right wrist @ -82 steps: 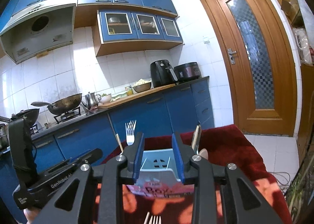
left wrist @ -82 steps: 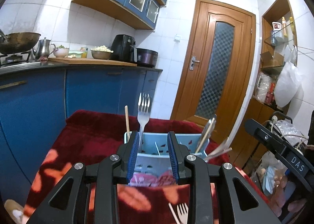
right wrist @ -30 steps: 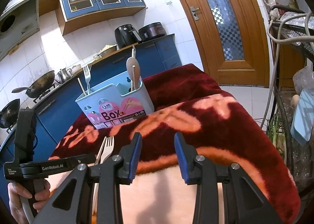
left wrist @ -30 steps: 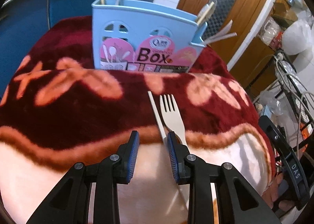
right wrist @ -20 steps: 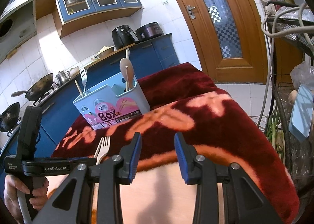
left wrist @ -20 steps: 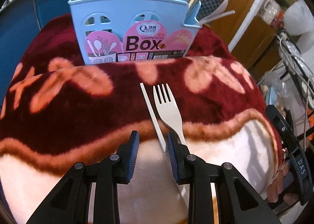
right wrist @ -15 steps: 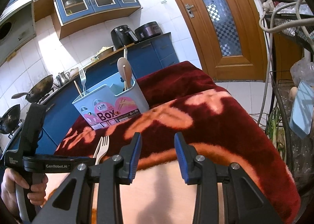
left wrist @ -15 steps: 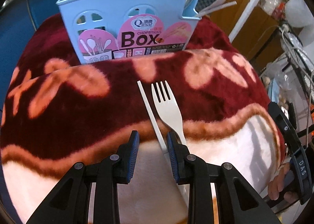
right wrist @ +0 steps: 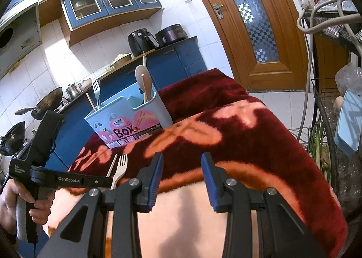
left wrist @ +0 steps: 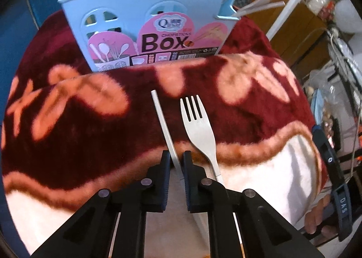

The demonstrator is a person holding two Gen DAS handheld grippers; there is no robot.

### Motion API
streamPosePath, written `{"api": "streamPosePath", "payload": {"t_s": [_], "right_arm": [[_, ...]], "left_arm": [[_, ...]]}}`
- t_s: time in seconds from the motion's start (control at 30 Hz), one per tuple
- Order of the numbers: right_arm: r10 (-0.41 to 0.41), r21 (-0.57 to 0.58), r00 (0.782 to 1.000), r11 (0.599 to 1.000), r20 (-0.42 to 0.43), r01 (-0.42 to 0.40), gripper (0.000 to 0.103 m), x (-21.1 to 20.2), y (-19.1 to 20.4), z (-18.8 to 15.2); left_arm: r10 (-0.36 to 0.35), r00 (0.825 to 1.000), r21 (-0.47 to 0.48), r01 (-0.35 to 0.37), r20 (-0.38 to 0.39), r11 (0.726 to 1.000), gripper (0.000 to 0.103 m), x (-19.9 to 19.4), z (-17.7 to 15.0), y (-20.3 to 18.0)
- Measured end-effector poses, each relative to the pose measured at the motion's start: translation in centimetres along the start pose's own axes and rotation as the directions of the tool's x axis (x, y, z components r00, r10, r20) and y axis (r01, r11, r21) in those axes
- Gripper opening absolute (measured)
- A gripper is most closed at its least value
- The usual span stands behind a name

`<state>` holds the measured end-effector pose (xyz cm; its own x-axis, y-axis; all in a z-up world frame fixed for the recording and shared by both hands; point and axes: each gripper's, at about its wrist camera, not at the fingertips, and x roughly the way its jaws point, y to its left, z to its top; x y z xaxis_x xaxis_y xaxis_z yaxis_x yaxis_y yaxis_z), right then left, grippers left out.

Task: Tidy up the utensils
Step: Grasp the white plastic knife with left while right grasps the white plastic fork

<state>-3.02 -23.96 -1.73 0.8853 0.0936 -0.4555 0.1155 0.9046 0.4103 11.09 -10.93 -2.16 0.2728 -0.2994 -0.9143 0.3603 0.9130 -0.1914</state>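
Note:
A light blue utensil box (left wrist: 158,20) (right wrist: 126,117) stands on the red flowered blanket (left wrist: 67,122); a metal fork, a wooden chopstick and spoons stick out of it. In front of it a white chopstick (left wrist: 161,117) (right wrist: 113,165) and a white fork (left wrist: 199,126) (right wrist: 121,167) lie side by side. My left gripper (left wrist: 176,156) (right wrist: 108,182) points steeply down, its jaws closing on the near part of the white chopstick, which crosses the narrow gap and touches the pads. My right gripper (right wrist: 181,158) hovers open over the blanket's pale border with nothing between its fingers.
A wire rack (right wrist: 328,122) with cables, bags and greens stands at the blanket's right edge. Blue kitchen cabinets (right wrist: 172,63) with pans and appliances run behind the box. A wooden door (right wrist: 253,31) is at the back right. A hand (right wrist: 13,199) holds the left gripper's handle.
My left gripper has tilted further down and slid over the white chopstick, and its jaws have narrowed around it. The right gripper has stayed where it was.

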Motion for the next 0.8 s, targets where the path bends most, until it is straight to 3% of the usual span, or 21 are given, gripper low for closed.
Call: {"api": "streamPosePath", "payload": {"t_s": [0.17, 0.33, 0.57, 0.8], "right_arm": [[0.002, -0.013, 1.0, 1.0, -0.02, -0.003, 0.038, 0.1, 0.7, 0.2], [0.004, -0.056, 0.998, 0.998, -0.061, -0.007, 0.038, 0.5, 2.1, 0.7], [0.005, -0.138, 0.982, 0.99, -0.19, -0.032, 0.038, 2.1, 4.6, 1.2], [0.0, -0.207, 0.937, 0.975, -0.349, -0.078, 0.038, 4.5, 7.9, 1.1]], "left_arm": [[-0.102, 0.995, -0.097, 0.103, 0.019, 0.99, 0.004, -0.5, -0.6, 2.4], [-0.147, 0.988, -0.131, 0.152, 0.05, 0.98, 0.004, -1.4, -1.7, 3.6], [-0.127, 0.978, -0.143, 0.151, 0.168, 0.978, 0.004, -3.9, -3.1, 5.9], [-0.051, 0.953, -0.123, 0.092, 0.299, 0.988, 0.004, -6.2, -4.1, 7.4]]}}
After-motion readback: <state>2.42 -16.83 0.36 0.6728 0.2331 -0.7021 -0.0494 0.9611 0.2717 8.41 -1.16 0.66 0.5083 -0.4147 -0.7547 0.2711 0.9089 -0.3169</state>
